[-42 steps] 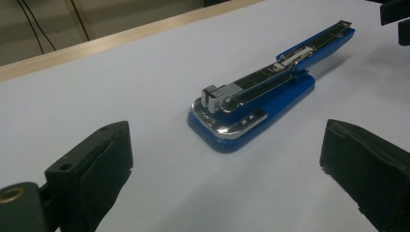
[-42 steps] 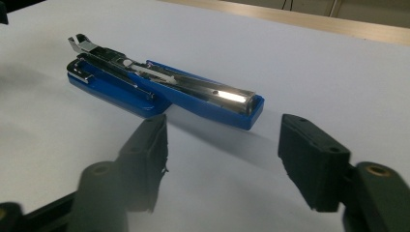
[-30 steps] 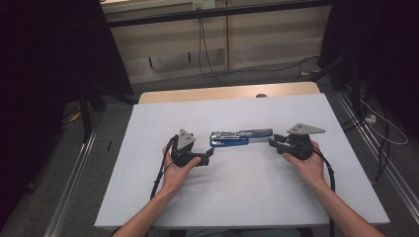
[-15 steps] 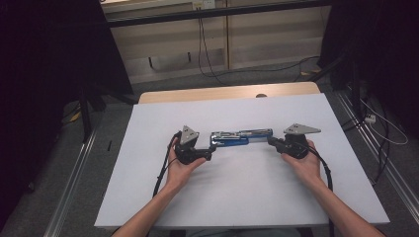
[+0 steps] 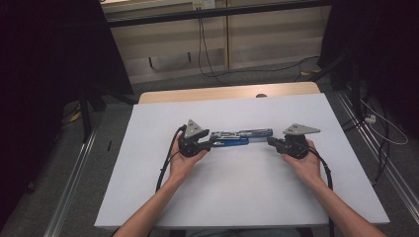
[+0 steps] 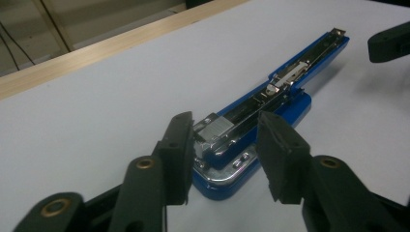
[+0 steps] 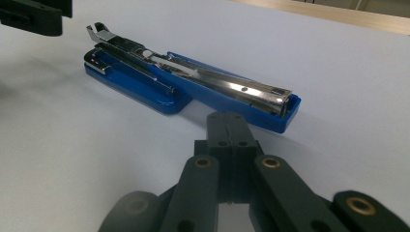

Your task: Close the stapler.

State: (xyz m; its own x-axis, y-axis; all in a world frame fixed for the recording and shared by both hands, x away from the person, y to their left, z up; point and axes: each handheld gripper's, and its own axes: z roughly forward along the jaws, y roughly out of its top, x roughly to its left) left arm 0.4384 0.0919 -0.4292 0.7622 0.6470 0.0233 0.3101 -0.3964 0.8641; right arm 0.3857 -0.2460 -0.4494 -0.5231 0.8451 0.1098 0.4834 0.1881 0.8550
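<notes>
High view: a blue stapler (image 5: 240, 138) lay swung open flat on the white table cover (image 5: 237, 197), roughly mid-table, its long axis running left to right between the two grippers. Left gripper view showed its chrome magazine (image 6: 251, 113) exposed, blue base (image 6: 241, 166) underneath, hinge end nearest the camera. Left gripper (image 5: 210, 143) sat at the stapler's left end; its jaws stood spread, one on either side of the hinge end, pads close to the metal, though contact could not be confirmed. Right gripper (image 7: 231, 126) had its jaws pressed together with nothing between them, tip just beside the blue far end of the open arm (image 7: 283, 116), a narrow gap showing. The person's left hand (image 5: 185, 160) and right hand (image 5: 305, 163) each wrapped a gripper body. Beyond the cover, a wooden table edge (image 5: 227, 92) ran along the far side; cables (image 5: 207, 49) hung against the wall behind.
</notes>
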